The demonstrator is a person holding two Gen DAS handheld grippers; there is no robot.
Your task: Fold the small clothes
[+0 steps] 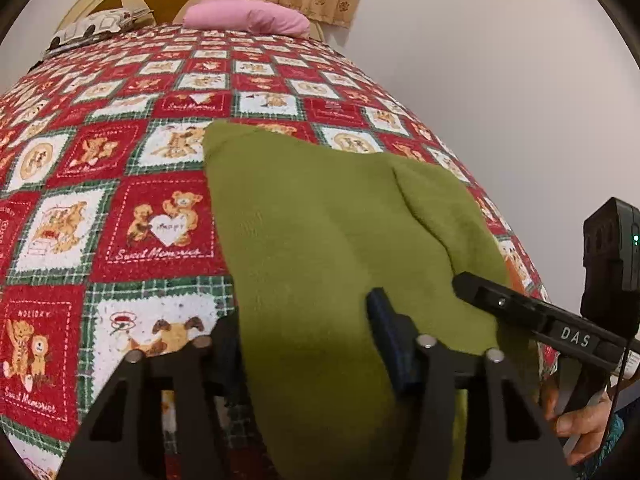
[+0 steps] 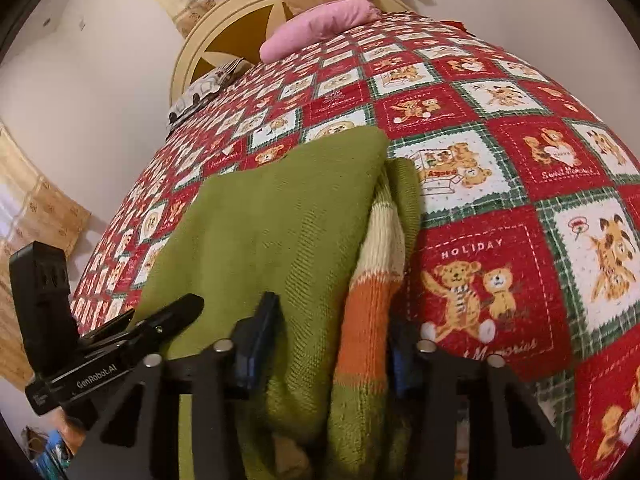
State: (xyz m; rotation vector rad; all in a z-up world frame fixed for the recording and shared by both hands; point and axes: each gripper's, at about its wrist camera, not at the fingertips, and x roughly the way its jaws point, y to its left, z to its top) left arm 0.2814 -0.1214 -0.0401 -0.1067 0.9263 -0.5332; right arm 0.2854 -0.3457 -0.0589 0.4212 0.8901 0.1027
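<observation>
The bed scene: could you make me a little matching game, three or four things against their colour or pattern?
Things:
1. sweater
2. pillow
3. bedspread
4. headboard

Descriptions:
A. cream, with a cut-out star
B. plain pink
C. mostly green, with cream and orange stripes
D. red and white squares with teddy bears

Pairs: 1-C, 2-B, 3-D, 4-A

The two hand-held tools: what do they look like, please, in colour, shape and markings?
Both are black frames with silver bolt heads and blue-padded fingers. The right tool reads "DAS" and trails a thin black cable; the left tool reads "GenRobot.AI". A teal patterned sleeve shows.
</observation>
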